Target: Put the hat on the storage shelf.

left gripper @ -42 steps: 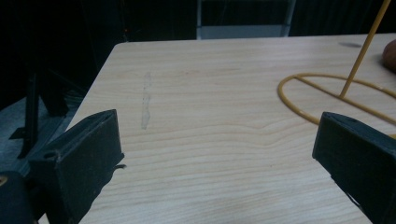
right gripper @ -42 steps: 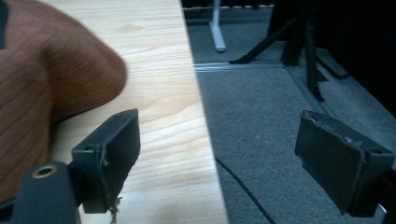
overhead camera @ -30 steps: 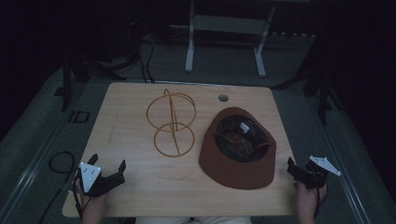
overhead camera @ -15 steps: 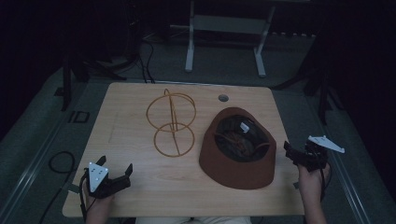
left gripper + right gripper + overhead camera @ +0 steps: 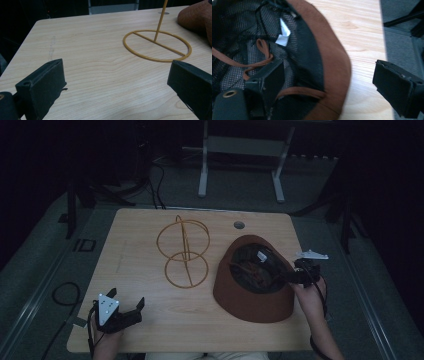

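Hat (image 5: pixel 332 75) brim sits between the open right tongs (image 5: pixel 332 82).

The left gripper (image 5: pixel 127 312) sits low near the person, jaws wide apart. The right gripper (image 5: pixel 291 276) is farther forward, jaws wide apart too.

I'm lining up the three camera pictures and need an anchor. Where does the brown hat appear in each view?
High view: the brown hat lies upside down at right of centre on the table, the right gripper at its right rim.
Left gripper view: a piece of it at the top right corner.
Right gripper view: its mesh-lined inside covers the left half.
Shared landmark: the light wooden table.
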{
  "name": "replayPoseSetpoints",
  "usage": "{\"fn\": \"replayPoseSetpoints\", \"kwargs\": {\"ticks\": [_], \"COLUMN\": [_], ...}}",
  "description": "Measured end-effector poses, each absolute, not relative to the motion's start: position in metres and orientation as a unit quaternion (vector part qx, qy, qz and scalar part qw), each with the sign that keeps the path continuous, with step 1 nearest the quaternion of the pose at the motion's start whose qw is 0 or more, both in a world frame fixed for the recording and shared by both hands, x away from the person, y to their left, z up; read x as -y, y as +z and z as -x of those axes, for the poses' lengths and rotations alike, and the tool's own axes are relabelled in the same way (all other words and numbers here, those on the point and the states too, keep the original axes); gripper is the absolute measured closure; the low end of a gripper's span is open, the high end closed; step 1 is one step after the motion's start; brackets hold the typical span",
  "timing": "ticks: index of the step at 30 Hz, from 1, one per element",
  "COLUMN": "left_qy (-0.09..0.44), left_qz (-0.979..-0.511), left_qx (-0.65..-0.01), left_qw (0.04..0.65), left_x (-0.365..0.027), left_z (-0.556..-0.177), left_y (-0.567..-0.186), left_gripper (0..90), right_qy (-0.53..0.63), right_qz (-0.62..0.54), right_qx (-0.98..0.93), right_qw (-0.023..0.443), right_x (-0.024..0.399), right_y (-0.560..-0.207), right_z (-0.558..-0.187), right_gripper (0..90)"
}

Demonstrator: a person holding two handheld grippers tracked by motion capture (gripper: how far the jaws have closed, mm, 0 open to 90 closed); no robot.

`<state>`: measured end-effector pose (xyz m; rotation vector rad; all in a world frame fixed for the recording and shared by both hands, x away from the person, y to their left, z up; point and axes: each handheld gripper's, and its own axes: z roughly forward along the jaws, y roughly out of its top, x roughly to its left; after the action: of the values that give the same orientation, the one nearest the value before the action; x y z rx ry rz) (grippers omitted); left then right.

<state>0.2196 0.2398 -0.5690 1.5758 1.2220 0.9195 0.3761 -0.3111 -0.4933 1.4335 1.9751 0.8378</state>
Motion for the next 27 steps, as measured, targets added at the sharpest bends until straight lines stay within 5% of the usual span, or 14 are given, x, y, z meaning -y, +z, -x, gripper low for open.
{"fn": "replayPoseSetpoints", "kwargs": {"ticks": [9,13,17,19,27], "left_qy": [0.364,0.356,0.354,0.352,0.348], "left_qz": [-0.641,-0.645,-0.647,-0.647,-0.644], "left_qx": [-0.499,-0.500,-0.498,-0.498,-0.503], "left_qw": [0.456,0.456,0.456,0.457,0.459], "left_x": [-0.240,-0.239,-0.238,-0.238,-0.239], "left_z": [-0.220,-0.220,-0.220,-0.220,-0.221], "left_y": [-0.569,-0.570,-0.570,-0.570,-0.570], "left_gripper": [1.9,1.9,1.9,1.9,1.9], "right_qy": [0.253,0.232,0.217,0.173,0.213], "right_qz": [-0.546,-0.547,-0.537,-0.509,-0.518], "right_qx": [-0.749,-0.755,-0.761,-0.771,-0.758], "right_qw": [0.276,0.278,0.293,0.341,0.334], "right_x": [0.302,0.300,0.298,0.291,0.299], "right_y": [-0.518,-0.525,-0.526,-0.530,-0.523], "right_z": [-0.396,-0.401,-0.402,-0.403,-0.401], "right_gripper": [15.4,34.1,39.1,52.4,63.0]}}
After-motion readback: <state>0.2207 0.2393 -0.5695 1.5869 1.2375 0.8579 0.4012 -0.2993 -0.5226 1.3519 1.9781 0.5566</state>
